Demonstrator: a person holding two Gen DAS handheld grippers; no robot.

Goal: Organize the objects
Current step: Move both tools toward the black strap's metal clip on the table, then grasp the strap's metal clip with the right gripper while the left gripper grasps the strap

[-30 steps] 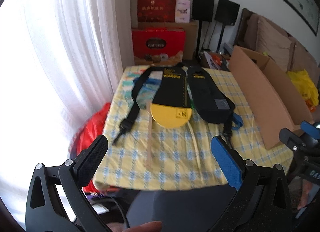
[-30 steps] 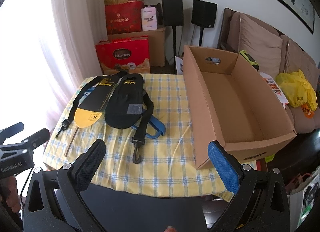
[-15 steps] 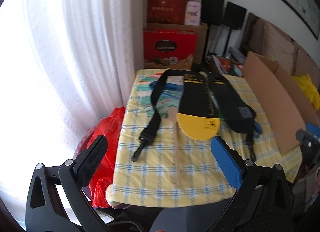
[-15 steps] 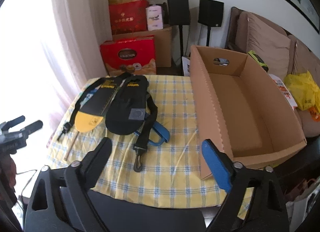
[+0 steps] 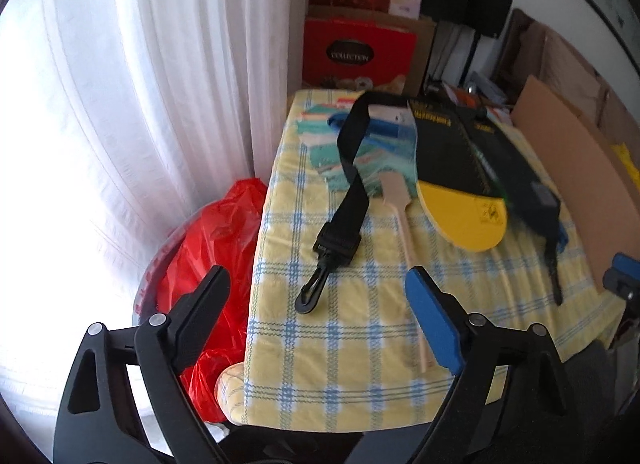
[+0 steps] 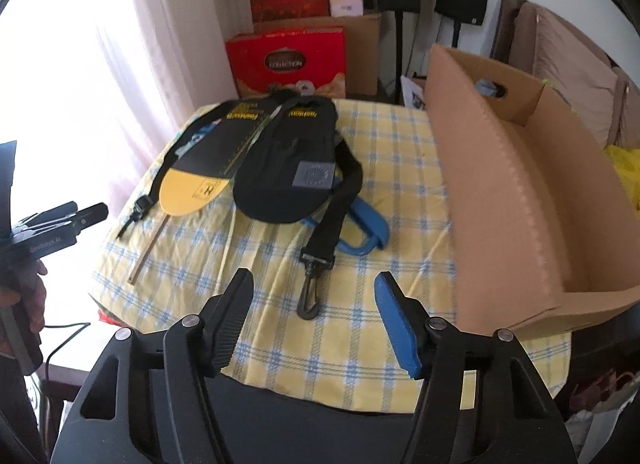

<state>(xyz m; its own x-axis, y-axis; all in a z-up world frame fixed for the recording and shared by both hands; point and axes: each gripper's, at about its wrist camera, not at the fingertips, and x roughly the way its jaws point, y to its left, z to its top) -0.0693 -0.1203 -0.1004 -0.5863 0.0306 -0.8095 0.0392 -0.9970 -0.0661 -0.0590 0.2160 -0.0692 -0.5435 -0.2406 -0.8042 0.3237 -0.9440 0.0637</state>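
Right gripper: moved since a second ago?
Yes. The right gripper has dropped toward the checked tablecloth, now framing the strap clip. Its jaws have just been closing, nothing between them.

We see a yellow tablecloth point(image 6: 392, 167) with blue-and-white checks, a black strap point(image 5: 352, 167), a black-and-yellow insole point(image 5: 460, 183), a plain brown cardboard box point(image 6: 500, 199) and a red bag point(image 5: 212, 248).
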